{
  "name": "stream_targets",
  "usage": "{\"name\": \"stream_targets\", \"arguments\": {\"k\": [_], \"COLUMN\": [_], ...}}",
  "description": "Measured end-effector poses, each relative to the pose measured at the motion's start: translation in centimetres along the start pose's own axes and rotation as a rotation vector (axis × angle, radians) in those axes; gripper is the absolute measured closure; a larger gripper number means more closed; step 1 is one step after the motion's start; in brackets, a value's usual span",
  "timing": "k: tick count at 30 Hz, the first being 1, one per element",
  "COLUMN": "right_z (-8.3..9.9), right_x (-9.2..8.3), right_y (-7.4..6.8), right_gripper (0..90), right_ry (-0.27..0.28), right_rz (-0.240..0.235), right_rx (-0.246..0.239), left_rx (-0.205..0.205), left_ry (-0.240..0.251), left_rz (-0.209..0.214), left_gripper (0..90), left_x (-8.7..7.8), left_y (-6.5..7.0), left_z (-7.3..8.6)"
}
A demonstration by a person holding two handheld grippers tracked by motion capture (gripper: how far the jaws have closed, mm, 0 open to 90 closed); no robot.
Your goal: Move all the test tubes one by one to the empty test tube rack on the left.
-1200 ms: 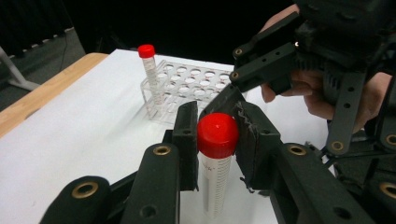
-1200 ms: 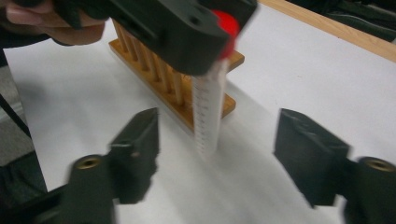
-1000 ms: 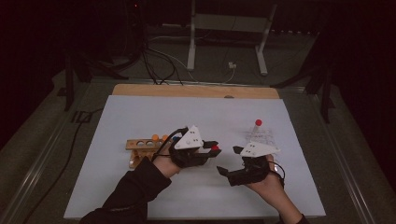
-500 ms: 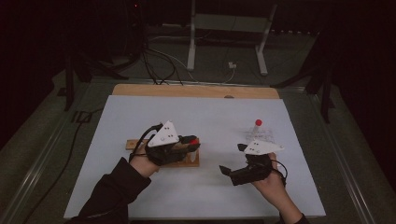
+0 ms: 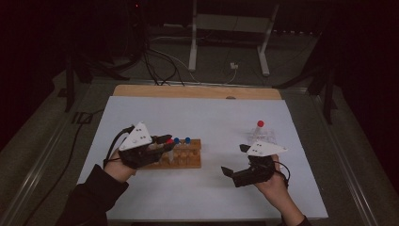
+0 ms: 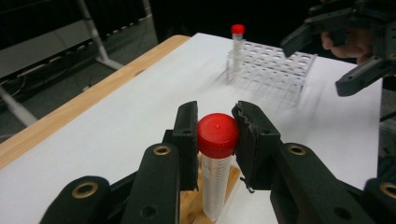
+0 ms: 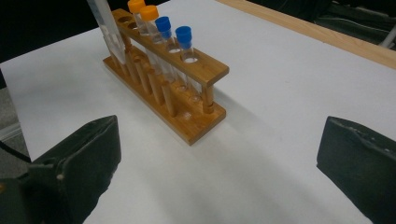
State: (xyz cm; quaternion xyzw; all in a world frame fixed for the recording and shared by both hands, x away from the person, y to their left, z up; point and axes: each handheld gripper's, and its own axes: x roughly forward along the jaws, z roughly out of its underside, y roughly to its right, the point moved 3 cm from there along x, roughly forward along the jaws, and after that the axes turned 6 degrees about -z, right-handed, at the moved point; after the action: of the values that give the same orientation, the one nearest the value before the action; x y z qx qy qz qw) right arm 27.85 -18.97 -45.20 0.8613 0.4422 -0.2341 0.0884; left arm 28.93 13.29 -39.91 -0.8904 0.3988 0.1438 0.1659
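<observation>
Left hand-held gripper (image 6: 215, 140): I am clamping its jaws on the red cap of a tube.
Red-capped tube (image 6: 216, 161): it is standing upright between my pads, above the wooden rack (image 5: 181, 157) at the rack's left end.
Wooden rack: it is holding two blue-capped tubes (image 7: 173, 37) and two orange-capped tubes (image 7: 142, 14).
Right hand-held gripper (image 5: 235, 160): I am holding it with jaws wide apart and nothing between them, over the table (image 5: 211, 117) beside the clear rack (image 6: 275, 70).
Clear rack: it is carrying another red-capped tube (image 5: 259, 128).
</observation>
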Motion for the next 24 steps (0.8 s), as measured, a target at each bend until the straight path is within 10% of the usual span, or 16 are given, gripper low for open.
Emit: {"name": "stream_targets", "arguments": {"k": [11, 24], "right_z": [-0.1, -0.1], "right_x": [-0.1, -0.3], "right_y": [0.1, 0.2], "right_gripper": [0.0, 0.0], "right_ry": [0.004, 0.018], "right_rz": [-0.002, -0.001], "right_rx": [-0.001, 0.001], "left_rx": [-0.036, -0.070], "left_ry": [-0.003, 0.016], "left_rz": [-0.090, -0.171], "left_gripper": [71.9, 72.0], "left_x": [-2.7, -2.0], "left_y": [-2.8, -5.4], "left_z": [0.8, 1.1]}}
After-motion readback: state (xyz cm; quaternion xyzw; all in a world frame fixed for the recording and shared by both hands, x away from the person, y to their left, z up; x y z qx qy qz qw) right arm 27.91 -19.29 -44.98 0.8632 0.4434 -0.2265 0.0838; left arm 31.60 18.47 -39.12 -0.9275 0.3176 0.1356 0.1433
